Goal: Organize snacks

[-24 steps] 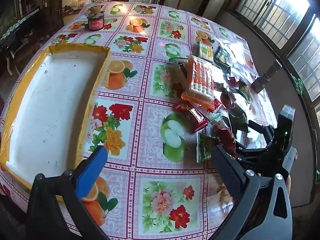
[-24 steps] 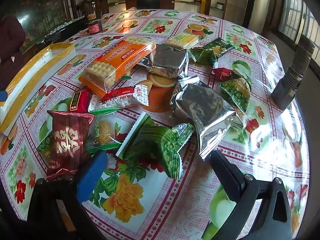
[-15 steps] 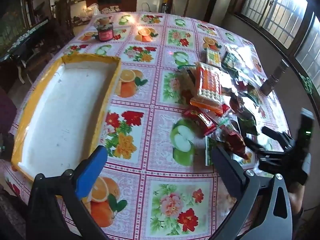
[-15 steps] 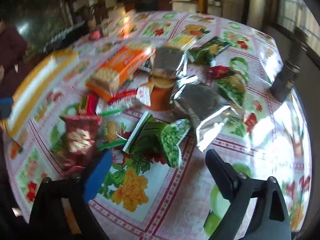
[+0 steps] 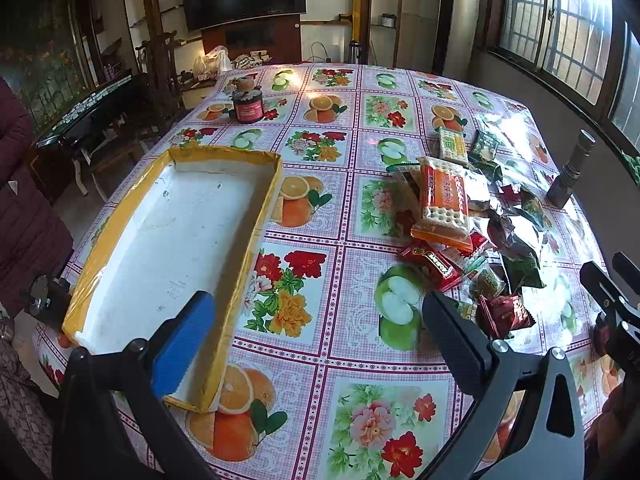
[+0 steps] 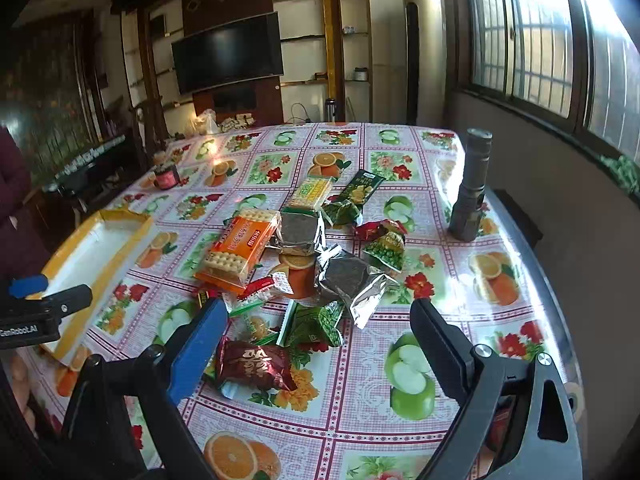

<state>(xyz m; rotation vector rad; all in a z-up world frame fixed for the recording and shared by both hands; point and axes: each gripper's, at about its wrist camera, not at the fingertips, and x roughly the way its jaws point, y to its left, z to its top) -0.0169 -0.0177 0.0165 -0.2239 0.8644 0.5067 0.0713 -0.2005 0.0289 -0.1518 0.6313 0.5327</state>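
Left claw [image 5: 316, 332]: jaws wide apart, nothing between them, hanging over the table [image 5: 360, 360] with its fruit-and-flower plastic cloth. Shallow white foam tray with yellow taped rim [image 5: 176, 232] lies just ahead of its blue pad, empty. Heap of snack packets sits ahead to that claw's right.

Right claw [image 6: 316, 334]: jaws spread, gripping nothing. Dark red foil packet [image 6: 252, 366] lies between the jaws, nearer the blue pad, flat on the table. Green crinkled packet [image 6: 312, 324] just beyond it. Farther ahead: silver foil pouch [image 6: 352, 280], long orange cracker pack [image 6: 240, 252]. Grey metal torch [image 6: 472, 188] stands upright far ahead on the right. Small dark jar with pink label [image 6: 166, 176] far ahead on the left.
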